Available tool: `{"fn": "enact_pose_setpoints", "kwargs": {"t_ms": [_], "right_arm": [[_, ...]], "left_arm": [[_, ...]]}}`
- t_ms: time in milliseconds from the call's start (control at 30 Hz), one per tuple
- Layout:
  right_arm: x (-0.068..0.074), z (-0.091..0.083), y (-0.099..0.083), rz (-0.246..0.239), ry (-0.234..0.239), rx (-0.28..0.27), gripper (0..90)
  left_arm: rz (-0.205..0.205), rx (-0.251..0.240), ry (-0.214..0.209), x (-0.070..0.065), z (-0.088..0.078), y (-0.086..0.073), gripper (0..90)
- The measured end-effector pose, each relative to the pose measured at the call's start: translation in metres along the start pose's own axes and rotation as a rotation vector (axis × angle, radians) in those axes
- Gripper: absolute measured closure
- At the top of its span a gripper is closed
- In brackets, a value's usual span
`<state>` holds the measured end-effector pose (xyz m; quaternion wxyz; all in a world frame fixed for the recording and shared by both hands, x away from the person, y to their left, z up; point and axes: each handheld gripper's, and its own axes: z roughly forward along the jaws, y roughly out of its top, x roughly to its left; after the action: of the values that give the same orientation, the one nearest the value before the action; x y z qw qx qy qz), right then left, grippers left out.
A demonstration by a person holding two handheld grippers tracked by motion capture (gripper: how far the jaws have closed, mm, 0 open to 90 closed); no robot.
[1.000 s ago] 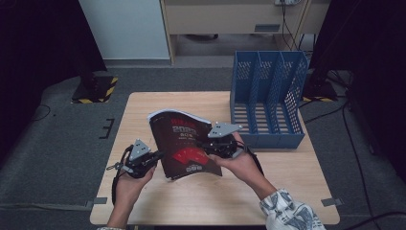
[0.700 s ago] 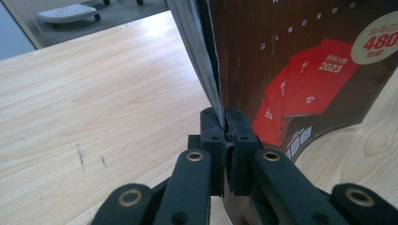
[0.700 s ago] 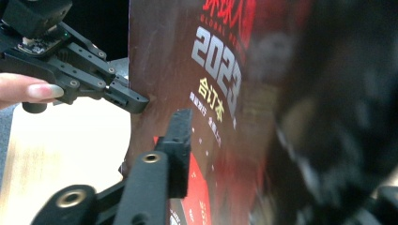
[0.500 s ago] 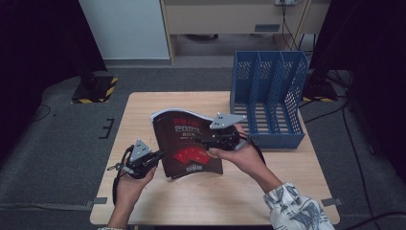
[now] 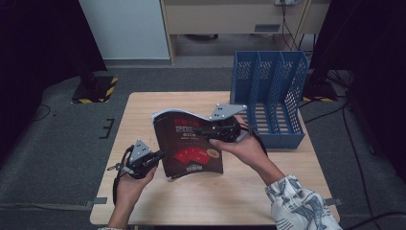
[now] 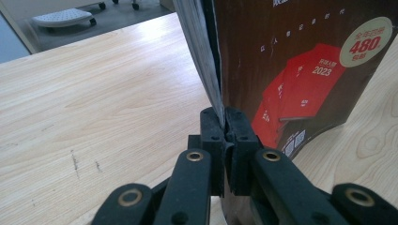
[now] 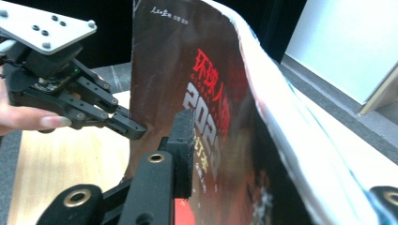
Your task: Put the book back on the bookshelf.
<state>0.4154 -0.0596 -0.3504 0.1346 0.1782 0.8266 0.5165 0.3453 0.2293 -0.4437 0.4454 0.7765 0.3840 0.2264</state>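
A magazine with a dark brown cover and red graphics is held up off the wooden table, bowed along its length. My left gripper is shut on its lower left edge. In the left gripper view the two jaws pinch the cover and pages at the left gripper. My right gripper grips the magazine's right side higher up. In the right gripper view the magazine passes between the right gripper jaws, one pad on the cover. The left gripper shows beyond.
A blue three-slot file holder stands on the table's back right corner, just right of my right hand. A white cabinet and a yellow-black striped base sit on the floor beyond the table.
My right gripper has slid up and away along the magazine's right side. The left gripper has drawn slightly nearer and lower. The magazine stands steeper and bows more.
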Motion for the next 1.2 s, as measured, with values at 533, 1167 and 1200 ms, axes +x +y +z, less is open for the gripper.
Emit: {"fn": "enact_pose_setpoints", "kwargs": {"t_ms": [533, 1167, 1200], "right_arm": [[0.0001, 0.0008, 0.0083, -0.019, 0.017, 0.033, 81.3], [-0.0027, -0.0005, 0.0043, 0.030, 0.039, -0.014, 75.6], [-0.0027, -0.0006, 0.0038, 0.030, 0.041, -0.016, 76.1]], "left_arm": [[-0.006, -0.004, -0.002, 0.0001, 0.0000, -0.0003, 87.1], [-0.009, -0.007, -0.003, 0.0005, 0.0001, -0.0011, 86.9], [-0.008, -0.007, -0.003, 0.0006, 0.0001, -0.0012, 86.9]]}}
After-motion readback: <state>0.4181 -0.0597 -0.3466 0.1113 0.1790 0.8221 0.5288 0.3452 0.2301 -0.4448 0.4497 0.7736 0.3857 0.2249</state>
